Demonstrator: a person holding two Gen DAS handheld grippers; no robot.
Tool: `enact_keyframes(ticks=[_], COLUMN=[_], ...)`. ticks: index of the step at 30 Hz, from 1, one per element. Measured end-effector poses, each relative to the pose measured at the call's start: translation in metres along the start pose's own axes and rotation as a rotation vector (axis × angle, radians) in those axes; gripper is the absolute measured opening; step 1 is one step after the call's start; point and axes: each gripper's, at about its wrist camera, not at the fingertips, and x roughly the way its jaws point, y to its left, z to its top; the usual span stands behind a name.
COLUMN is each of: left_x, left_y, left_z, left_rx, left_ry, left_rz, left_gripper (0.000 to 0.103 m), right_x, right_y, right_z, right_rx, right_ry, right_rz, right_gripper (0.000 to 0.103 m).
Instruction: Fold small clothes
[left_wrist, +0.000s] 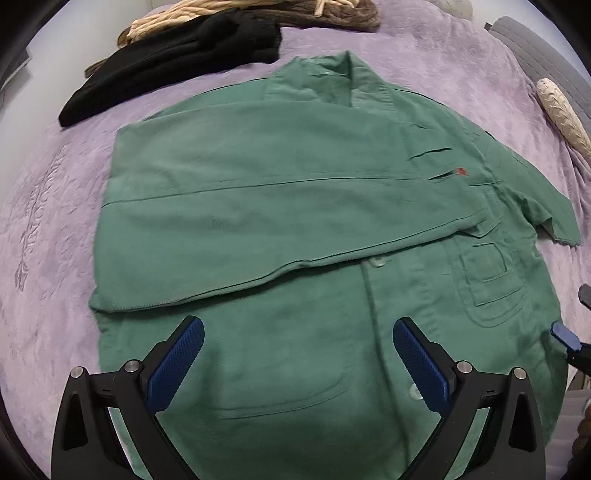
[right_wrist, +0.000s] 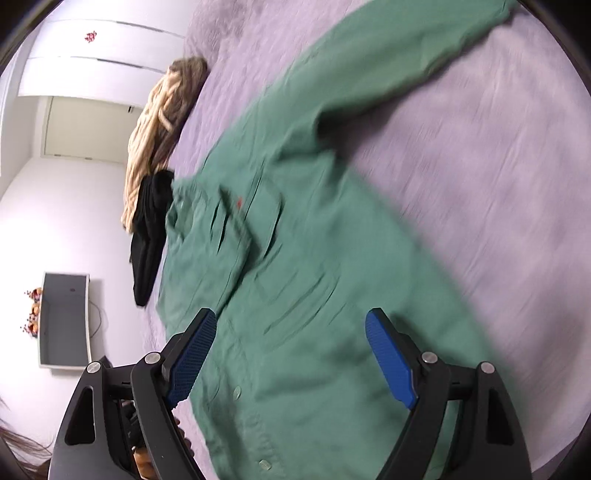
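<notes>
A green button-up shirt (left_wrist: 295, 229) lies flat on a lilac bedspread (left_wrist: 48, 221), front side up, with one sleeve folded across the chest. The left claw (left_wrist: 297, 365) hangs directly above the shirt's near hem area, jaws spread wide, nothing between the blue pads and no contact with the cloth visible. The right claw (right_wrist: 291, 354) stands over the shirt's near placket, jaws wide and empty; this view is blurred. In the right wrist view the other sleeve (right_wrist: 399, 55) stretches out unfolded toward the far right, lying on bare bedspread with open room around it. At the far left, just beyond the collar, a black garment (left_wrist: 173, 62) and a beige-brown knit (left_wrist: 258, 14) are heaped; the black one lies just beside the shirt's far shoulder.
</notes>
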Motion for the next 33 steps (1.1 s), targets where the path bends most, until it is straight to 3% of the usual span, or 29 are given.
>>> enact_keyframes(ticks=[7, 12, 19, 25, 27, 28, 29, 33], left_x=[0.025, 0.034, 0.043, 0.053, 0.055, 0.054, 0.055, 0.062], left_y=[-0.101, -0.163, -0.202, -0.220, -0.223, -0.223, -0.224, -0.230], left_z=[0.038, 0.059, 0.077, 0.094, 0.102, 0.105, 0.109, 0.123], left_rx=[0.030, 0.039, 0.043, 0.005, -0.002, -0.005, -0.009, -0.032], left_ry=[0.010, 0.005, -0.012, -0.028, -0.046, -0.054, -0.063, -0.081], left_rz=[-0.074, -0.084, -0.081, -0.084, -0.076, -0.070, -0.064, -0.065], left_gripper=[0.103, 0.103, 0.103, 0.103, 0.103, 0.103, 0.103, 0.103], right_x=[-0.044, -0.058, -0.051, -0.047, -0.046, -0.045, -0.042, -0.049], right_y=[-0.074, -0.126, -0.151, -0.153, -0.154, -0.154, -0.154, -0.139], right_z=[0.102, 0.162, 0.218, 0.245, 0.250, 0.252, 0.254, 0.261], right_rx=[0.143, 0.259, 0.310, 0.353, 0.376, 0.380, 0.382, 0.311], right_ry=[-0.142, -0.233, -0.279, -0.311, -0.304, -0.287, -0.258, -0.273], right_rz=[-0.037, -0.026, 0.057, 0.147, 0.159, 0.173, 0.171, 0.219], right_gripper=[0.086, 0.086, 0.086, 0.084, 0.052, 0.011, 0.003, 0.003])
